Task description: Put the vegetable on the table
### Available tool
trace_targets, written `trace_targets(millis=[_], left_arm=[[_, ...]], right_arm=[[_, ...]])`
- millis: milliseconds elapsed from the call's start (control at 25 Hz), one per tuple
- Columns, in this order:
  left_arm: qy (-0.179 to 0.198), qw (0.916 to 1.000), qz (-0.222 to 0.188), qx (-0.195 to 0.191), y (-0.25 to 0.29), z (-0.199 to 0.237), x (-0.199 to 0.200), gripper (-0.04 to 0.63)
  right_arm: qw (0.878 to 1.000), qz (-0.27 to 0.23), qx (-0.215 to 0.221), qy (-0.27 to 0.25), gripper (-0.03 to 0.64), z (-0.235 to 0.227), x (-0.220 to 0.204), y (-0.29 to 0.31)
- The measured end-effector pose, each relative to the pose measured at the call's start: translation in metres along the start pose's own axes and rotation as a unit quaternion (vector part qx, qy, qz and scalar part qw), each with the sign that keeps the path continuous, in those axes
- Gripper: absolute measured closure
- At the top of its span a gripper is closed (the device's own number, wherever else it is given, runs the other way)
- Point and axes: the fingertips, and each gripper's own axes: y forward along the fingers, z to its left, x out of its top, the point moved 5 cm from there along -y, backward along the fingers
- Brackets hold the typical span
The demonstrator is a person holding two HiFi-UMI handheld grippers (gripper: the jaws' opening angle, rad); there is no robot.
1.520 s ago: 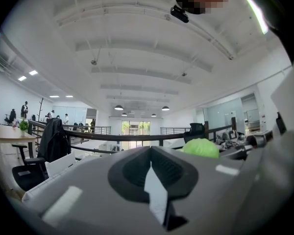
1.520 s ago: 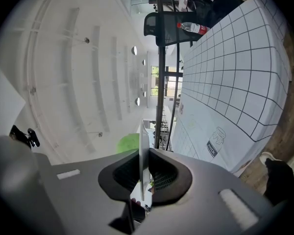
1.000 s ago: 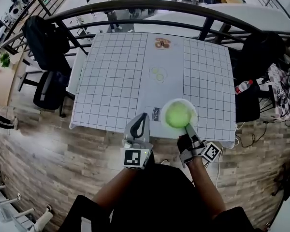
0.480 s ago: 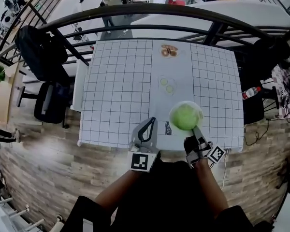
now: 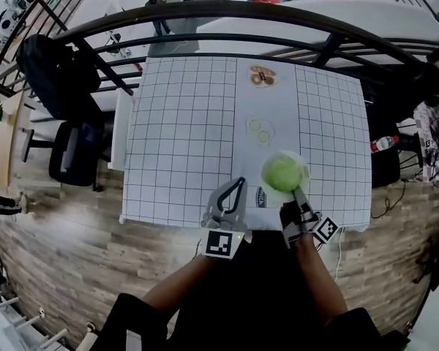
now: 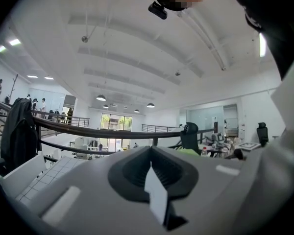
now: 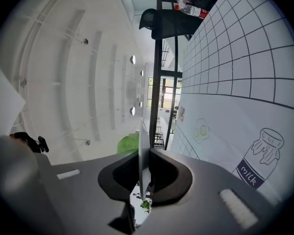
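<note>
A round green vegetable (image 5: 282, 172) lies on a white plate (image 5: 301, 164). My right gripper (image 5: 296, 193) is shut on the plate's near rim and holds it over the front right part of the table (image 5: 175, 123), next to a printed milk bottle (image 5: 262, 196). In the right gripper view the plate (image 7: 139, 146) shows edge-on between the pads of the right gripper (image 7: 143, 166), with the vegetable (image 7: 129, 143) behind it and the table (image 7: 245, 72) at the right. My left gripper (image 5: 238, 183) hangs at the table's front edge, shut and holding nothing. In its own view the left gripper (image 6: 154, 180) points towards the ceiling.
The table's grid cover carries printed eggs (image 5: 260, 130) and round pastries (image 5: 262, 76). A black railing (image 5: 227, 13) curves behind the table. A black chair with a jacket (image 5: 55, 72) stands at the left, and a bottle (image 5: 384, 143) lies at the right.
The plate with the vegetable has moved slightly farther in over the table, past the milk print. The head view has shifted. Both grippers keep their state.
</note>
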Motion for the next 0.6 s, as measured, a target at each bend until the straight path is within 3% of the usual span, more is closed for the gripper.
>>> trace_targets(millis=[320,600], left_arm=[[-0.008,0.9988,0.0,0.048,0.01,0.028,0.005,0.587],[-0.002,0.9992,0.012,0.039,0.037,0.029,0.0,0.586]], right_arm=[[1.0,0.013,0.008,-0.003,0.589,-0.033,0.014,0.019],[0.999,0.033,0.028,-0.022,0.591,-0.071,0.016,0.04]])
